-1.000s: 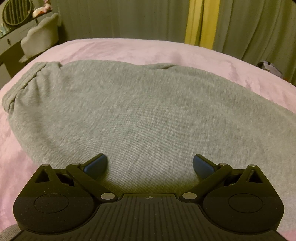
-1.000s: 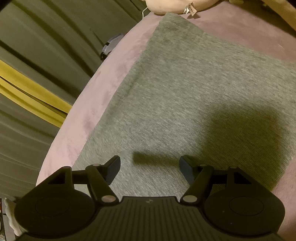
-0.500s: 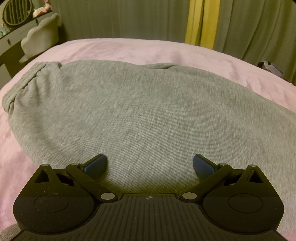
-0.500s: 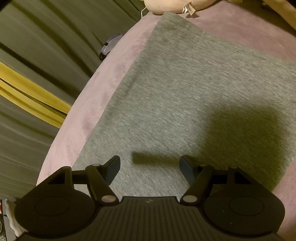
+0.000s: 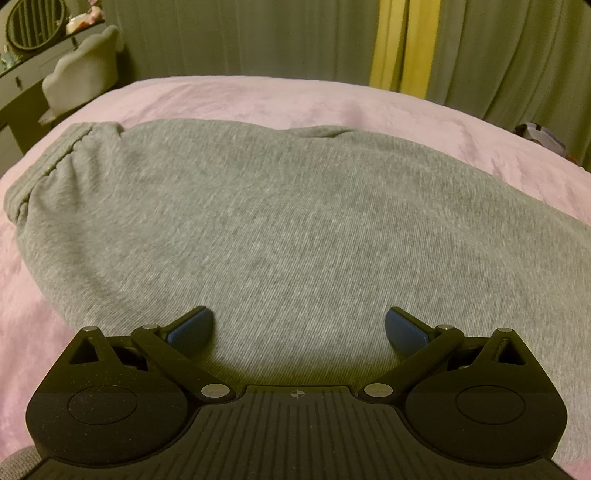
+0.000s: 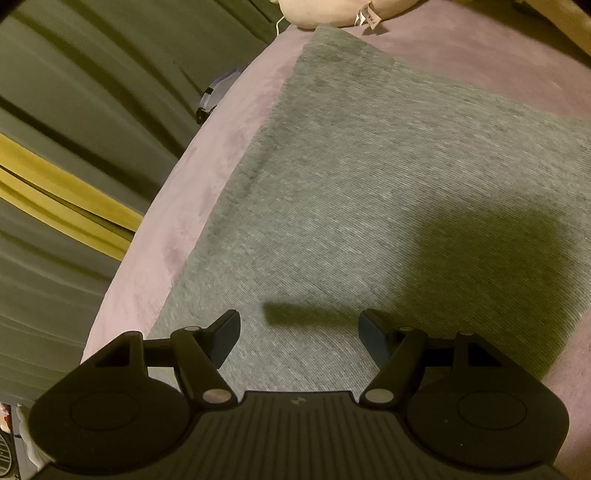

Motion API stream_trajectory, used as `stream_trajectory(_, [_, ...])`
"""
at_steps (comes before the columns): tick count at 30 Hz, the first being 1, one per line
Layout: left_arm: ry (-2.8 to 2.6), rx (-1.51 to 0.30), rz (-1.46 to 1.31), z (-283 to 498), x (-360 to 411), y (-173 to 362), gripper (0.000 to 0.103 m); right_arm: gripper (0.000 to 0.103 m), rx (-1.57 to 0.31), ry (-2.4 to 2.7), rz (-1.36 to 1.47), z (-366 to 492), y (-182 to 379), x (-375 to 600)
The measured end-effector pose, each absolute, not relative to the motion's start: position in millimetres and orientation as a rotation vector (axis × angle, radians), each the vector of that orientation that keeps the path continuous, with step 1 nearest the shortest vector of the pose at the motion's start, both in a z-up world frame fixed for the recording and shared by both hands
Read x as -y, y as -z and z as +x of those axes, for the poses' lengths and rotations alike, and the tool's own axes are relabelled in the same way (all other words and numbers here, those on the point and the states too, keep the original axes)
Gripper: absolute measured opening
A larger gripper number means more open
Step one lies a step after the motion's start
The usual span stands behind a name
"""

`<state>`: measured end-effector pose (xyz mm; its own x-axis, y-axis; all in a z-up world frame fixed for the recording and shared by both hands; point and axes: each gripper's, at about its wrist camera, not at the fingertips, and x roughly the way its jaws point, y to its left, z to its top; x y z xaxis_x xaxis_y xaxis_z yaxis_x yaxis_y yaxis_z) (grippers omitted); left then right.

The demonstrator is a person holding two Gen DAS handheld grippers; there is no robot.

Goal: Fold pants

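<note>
Flatly, pants (image 5: 295, 221) nearing bed (image 6: 207, 155) edge.

A bedroom in a home: a wide bed under a pink blanket (image 5: 258, 99) fills both views. At ten o'clock in the left view stands a dressing table (image 5: 22, 83) with an oval mirror (image 5: 35, 22) and a padded chair (image 5: 83, 79) against it. Long grey curtains (image 5: 229, 37) with a yellow strip (image 5: 404, 44) hang behind, from twelve to two o'clock.
</note>
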<state>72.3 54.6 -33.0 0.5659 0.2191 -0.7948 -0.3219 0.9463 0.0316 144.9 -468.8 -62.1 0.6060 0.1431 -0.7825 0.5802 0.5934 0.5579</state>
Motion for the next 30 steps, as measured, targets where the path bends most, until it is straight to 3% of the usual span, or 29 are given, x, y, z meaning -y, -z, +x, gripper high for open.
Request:
stream_trajectory(10, [-0.319,-0.916,-0.124,72,-55,33,0.103,0.071,-0.902,0.301,0.976,140,64,485])
stream_trajectory(18, [-0.324,-0.917,-0.136,74,-55,34,0.103,0.073,-0.761,0.438,0.911,76,47,555])
stream_trajectory(21, [-0.333,-0.916,-0.131,77,-54,35,0.103,0.077,-0.735,0.482,0.912,39,48,577])
stream_trajectory(23, [-0.335,-0.915,-0.129,78,-54,35,0.103,0.088,-0.743,0.537,0.961,20,53,590])
stream_trajectory(30, [-0.338,-0.916,-0.13,78,-54,35,0.103,0.09,-0.665,0.477,1.056,3,70,606])
